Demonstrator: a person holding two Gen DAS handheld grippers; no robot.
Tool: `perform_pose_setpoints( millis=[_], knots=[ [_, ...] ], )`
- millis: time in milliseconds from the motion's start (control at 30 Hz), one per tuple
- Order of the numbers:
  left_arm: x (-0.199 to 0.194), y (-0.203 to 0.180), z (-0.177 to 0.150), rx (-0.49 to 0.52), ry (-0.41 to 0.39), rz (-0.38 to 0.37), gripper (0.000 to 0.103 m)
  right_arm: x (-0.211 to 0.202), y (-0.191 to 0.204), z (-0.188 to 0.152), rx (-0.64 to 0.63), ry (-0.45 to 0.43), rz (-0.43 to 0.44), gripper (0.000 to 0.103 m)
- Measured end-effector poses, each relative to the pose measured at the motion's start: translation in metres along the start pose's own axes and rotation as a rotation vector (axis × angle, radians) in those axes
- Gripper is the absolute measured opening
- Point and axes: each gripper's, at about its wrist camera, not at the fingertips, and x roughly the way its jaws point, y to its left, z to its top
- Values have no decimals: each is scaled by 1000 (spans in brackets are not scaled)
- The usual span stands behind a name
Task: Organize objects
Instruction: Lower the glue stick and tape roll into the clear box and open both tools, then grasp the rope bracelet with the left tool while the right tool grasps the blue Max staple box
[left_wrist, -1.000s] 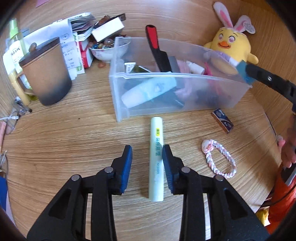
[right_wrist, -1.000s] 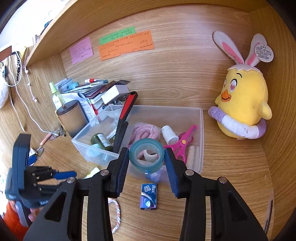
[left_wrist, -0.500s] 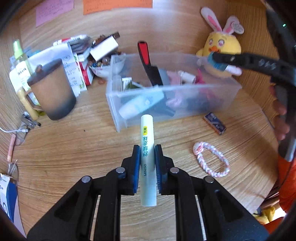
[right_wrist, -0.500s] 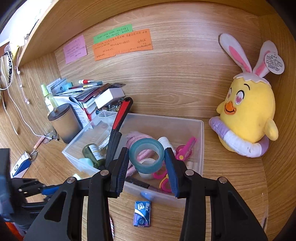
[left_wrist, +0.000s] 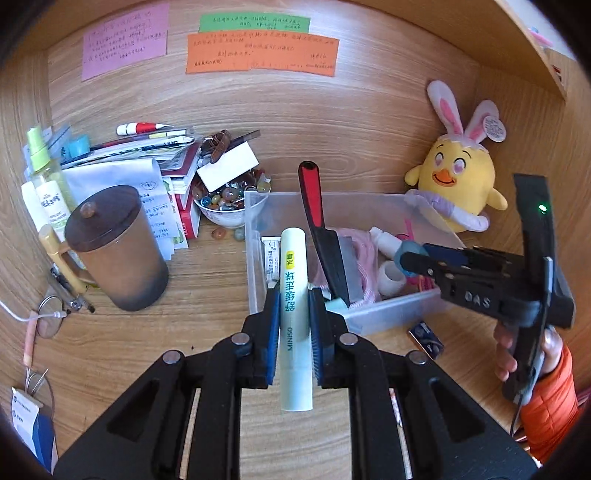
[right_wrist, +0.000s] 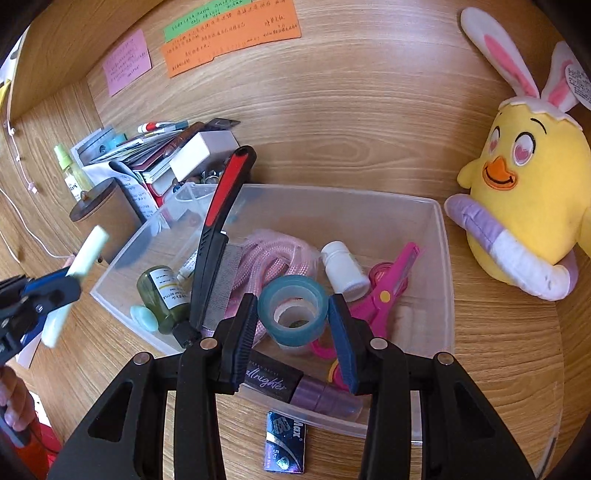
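Note:
My left gripper (left_wrist: 293, 301) is shut on a pale green MINISO tube (left_wrist: 294, 295) and holds it lifted in front of the clear plastic bin (left_wrist: 391, 310). The tube also shows at the left of the right wrist view (right_wrist: 79, 269). My right gripper (right_wrist: 293, 306) is shut on a teal tape roll (right_wrist: 293, 304) and holds it over the bin (right_wrist: 439, 295), above a white tape roll. The bin holds a red-and-black comb (right_wrist: 218, 236), pink rope, a white bottle, pink scissors (right_wrist: 388, 295), a green bottle and a purple tube.
A small dark blue box (right_wrist: 285, 446) lies on the desk in front of the bin. A yellow chick plush (right_wrist: 524, 199) sits at the right. A brown lidded mug (left_wrist: 114, 251), a bowl of beads (left_wrist: 225, 206) and stacked books and papers stand at the left.
My left gripper shut on the tube and lifted it off the desk toward the bin. My right gripper carried the tape roll forward over the bin.

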Motion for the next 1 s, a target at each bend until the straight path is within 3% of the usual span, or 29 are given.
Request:
perform_pose_setpoints(
  millis=[367, 567, 800, 1000],
  knots=[
    [44, 0, 22, -22, 83, -2, 15, -10, 6, 1, -33, -20, 3, 43],
    [34, -3, 22, -11, 66, -16, 16, -31, 14, -1, -60, -62, 19, 47],
    [3, -20, 14, 65, -16, 18, 44, -56, 26, -10, -97, -112, 18, 57],
    [-21, -35, -4, 127, -64, 19, 67, -69, 33, -26, -137, -121, 5, 58]
  ],
)
